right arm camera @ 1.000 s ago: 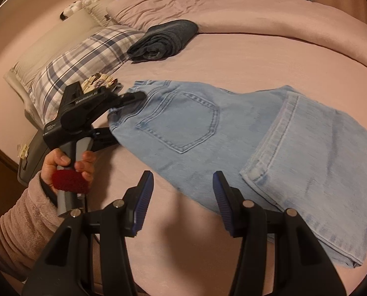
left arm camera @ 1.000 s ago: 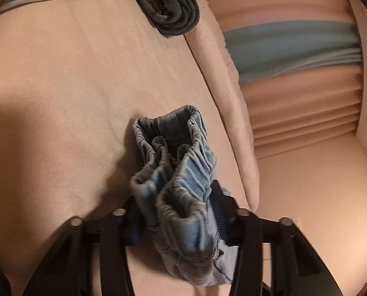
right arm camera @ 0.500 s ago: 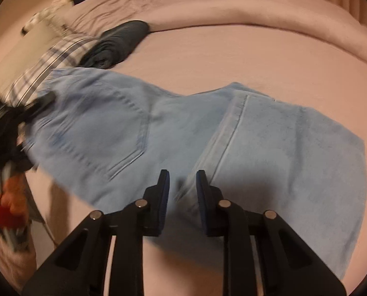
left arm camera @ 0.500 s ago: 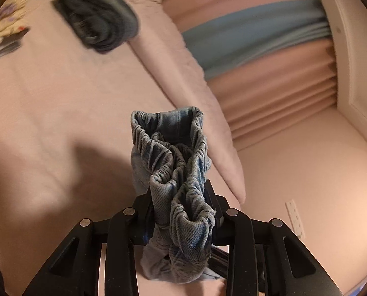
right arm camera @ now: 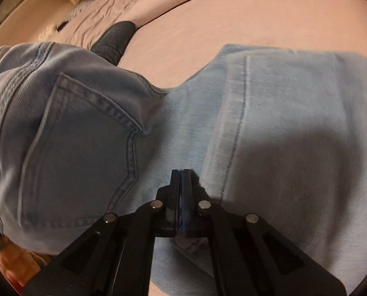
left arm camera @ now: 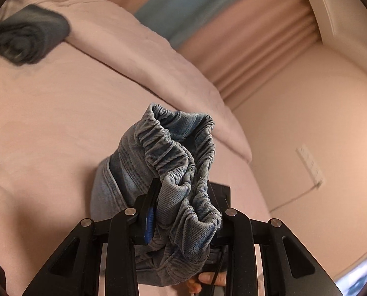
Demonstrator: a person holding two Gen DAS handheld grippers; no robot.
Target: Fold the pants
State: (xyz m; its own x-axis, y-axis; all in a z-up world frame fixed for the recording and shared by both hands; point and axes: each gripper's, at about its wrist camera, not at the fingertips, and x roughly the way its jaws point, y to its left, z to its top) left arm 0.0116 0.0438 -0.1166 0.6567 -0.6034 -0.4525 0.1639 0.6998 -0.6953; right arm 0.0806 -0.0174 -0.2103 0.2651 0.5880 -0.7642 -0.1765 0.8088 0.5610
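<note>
The pants are light blue jeans. In the left wrist view my left gripper (left arm camera: 182,197) is shut on their bunched elastic waistband (left arm camera: 176,153) and holds it lifted above the pink bed (left arm camera: 47,113). In the right wrist view the jeans (right arm camera: 294,123) lie folded on the bed, with the back-pocket end (right arm camera: 79,148) raised at the left. My right gripper (right arm camera: 181,175) is shut, its tips pressed against the jeans' near edge by a leg seam; whether cloth is pinched between them is hidden.
A rolled dark garment (left arm camera: 28,37) lies at the far left of the bed, also seen in the right wrist view (right arm camera: 114,40). A pink duvet (left arm camera: 139,49) is bunched along the bed's far side. Curtains (left arm camera: 245,56) and a wall are beyond.
My left gripper has lifted the waistband and swung it right over the jeans. My right gripper has moved onto the jeans' near edge and gone from open to shut.
</note>
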